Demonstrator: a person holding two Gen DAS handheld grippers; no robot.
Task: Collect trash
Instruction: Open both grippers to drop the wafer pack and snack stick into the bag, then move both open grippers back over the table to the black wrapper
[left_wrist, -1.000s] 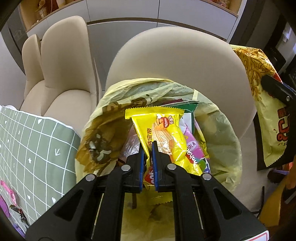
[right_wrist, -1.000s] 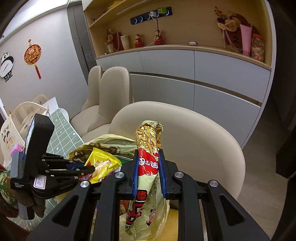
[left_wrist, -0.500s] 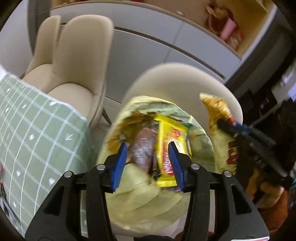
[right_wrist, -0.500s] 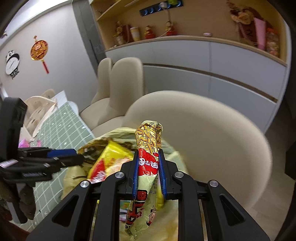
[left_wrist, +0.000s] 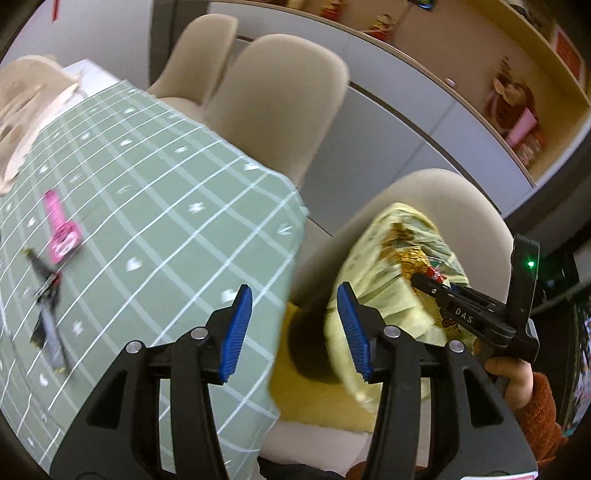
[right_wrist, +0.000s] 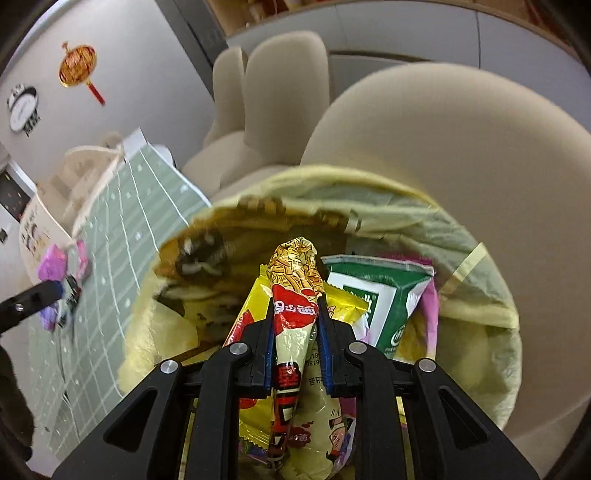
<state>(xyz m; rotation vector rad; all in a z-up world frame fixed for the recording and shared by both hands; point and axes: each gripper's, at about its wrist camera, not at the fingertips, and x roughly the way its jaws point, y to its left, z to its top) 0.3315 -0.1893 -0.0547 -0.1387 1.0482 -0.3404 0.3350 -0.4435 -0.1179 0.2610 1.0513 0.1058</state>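
Note:
My right gripper (right_wrist: 295, 325) is shut on a gold and red snack wrapper (right_wrist: 293, 280) and holds it over the mouth of a yellow trash bag (right_wrist: 476, 291) that sits on a beige chair. Inside the bag lie a yellow wrapper (right_wrist: 251, 306) and a green and white packet (right_wrist: 384, 299). My left gripper (left_wrist: 293, 328) is open and empty, between the table edge and the bag (left_wrist: 399, 266). The right gripper with its wrapper (left_wrist: 415, 258) shows at the right of the left wrist view. A pink wrapper (left_wrist: 59, 236) and a dark wrapper (left_wrist: 48, 325) lie on the green checked tablecloth (left_wrist: 155, 206).
Two more beige chairs (left_wrist: 280, 96) stand beyond the table. A cream basket (right_wrist: 55, 192) stands at the table's far end. White cabinets (left_wrist: 399, 122) and shelves line the wall behind. A purple wrapper (right_wrist: 51, 266) lies on the table near the left gripper's tip.
My left gripper let go of the yellow wrapper into the bag, opened, and swung left toward the table. My right gripper lowered its wrapper over the bag mouth.

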